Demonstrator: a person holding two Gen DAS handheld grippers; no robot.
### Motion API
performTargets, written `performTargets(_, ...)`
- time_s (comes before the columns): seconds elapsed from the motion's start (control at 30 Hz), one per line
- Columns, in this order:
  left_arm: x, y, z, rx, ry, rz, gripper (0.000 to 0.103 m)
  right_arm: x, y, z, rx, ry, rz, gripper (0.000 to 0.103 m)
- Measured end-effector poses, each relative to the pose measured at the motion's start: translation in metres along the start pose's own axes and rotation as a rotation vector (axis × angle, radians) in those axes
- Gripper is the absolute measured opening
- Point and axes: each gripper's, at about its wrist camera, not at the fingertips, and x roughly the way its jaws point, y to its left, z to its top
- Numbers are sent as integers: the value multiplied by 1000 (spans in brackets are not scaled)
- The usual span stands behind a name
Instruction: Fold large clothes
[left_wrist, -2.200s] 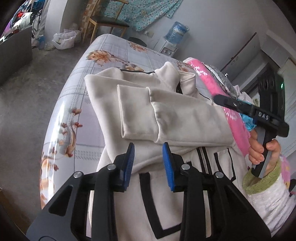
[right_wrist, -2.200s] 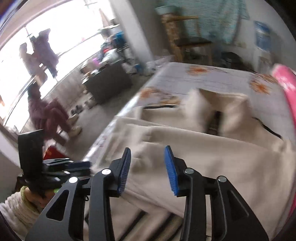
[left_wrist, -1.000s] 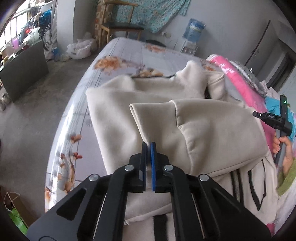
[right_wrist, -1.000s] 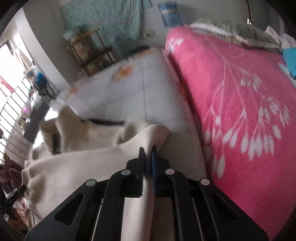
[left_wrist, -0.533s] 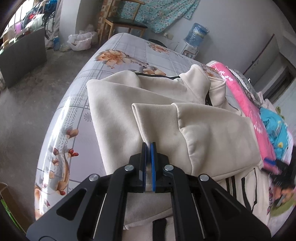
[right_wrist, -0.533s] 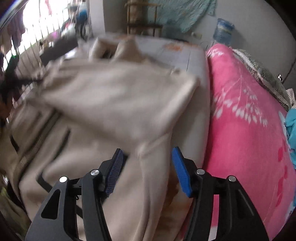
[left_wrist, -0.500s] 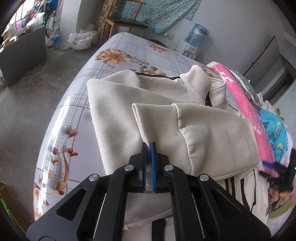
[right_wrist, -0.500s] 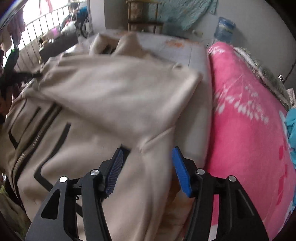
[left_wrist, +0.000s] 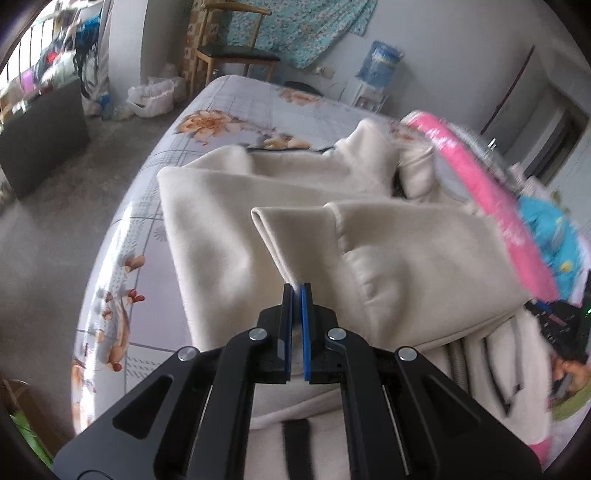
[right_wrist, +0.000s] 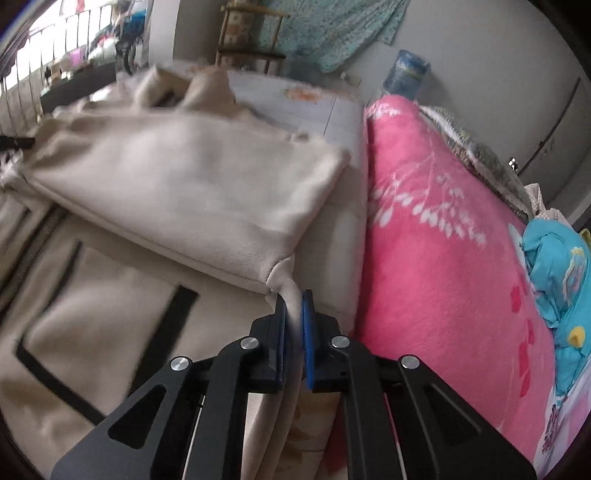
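A cream jacket (left_wrist: 207, 206) with black trim lies spread on the bed. One sleeve (left_wrist: 406, 251) is folded across its chest. My left gripper (left_wrist: 296, 295) is shut on the corner of that sleeve's cuff. In the right wrist view the jacket (right_wrist: 110, 288) fills the left side, with the folded sleeve (right_wrist: 184, 184) on top of it. My right gripper (right_wrist: 293, 306) is at the jacket's right side edge, below the sleeve's fold; its jaws are closing, with a strip of cream cloth pinched between the blue pads. At the right edge of the left wrist view that gripper (left_wrist: 561, 328) is a dark blur.
A pink blanket (right_wrist: 443, 240) runs along the jacket's right side, with a blue printed cloth (right_wrist: 554, 266) beyond it. The floral bedsheet (left_wrist: 122, 266) drops to the grey floor on the left. A chair (left_wrist: 236, 55) and a water bottle (left_wrist: 382, 61) stand past the bed.
My right gripper left the sleeve's far end, swung to the jacket's right side, opened, then closed on the side edge. My left gripper kept still, shut on the cuff.
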Motion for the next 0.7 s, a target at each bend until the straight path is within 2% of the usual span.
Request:
performTargets(0.1, 1, 6, -3, -22, 7, -20, 4, -6, -4, 2, 18, -8, 20, 10)
performTargets(0.23, -7, 7, -2, -6, 5, -30, 4, -24, -26, 2, 89, 36, 127, 36)
performTargets(0.3, -14, 7, -2, 5, 3, -36, 5, -38, -35, 5, 132, 9, 198, 39)
performTargets(0.37, -24, 4, -1, 38, -23, -41, 11, -52, -45, 14, 202, -49, 305, 45)
performTargets(0.47, -37, -7, 2, 81, -55, -89, 16, -51, -47, 33, 263, -91, 390, 45)
performTargets(0.5, -36, -13, 2, 90, -44, -117, 17, -45, -44, 41, 273, -93, 401, 45)
performTargets(0.6, -15, -25, -3, 107, 42, -105, 26, -14, -24, 62, 269, -66, 399, 45)
performTargets(0.67, 4, -25, -11, 100, 107, -58, 27, 17, -9, 68, 257, 9, 361, 45)
performTargets(0.7, 2, -25, -12, 102, 71, -62, 29, 33, 1, 68, 230, 72, 315, 45)
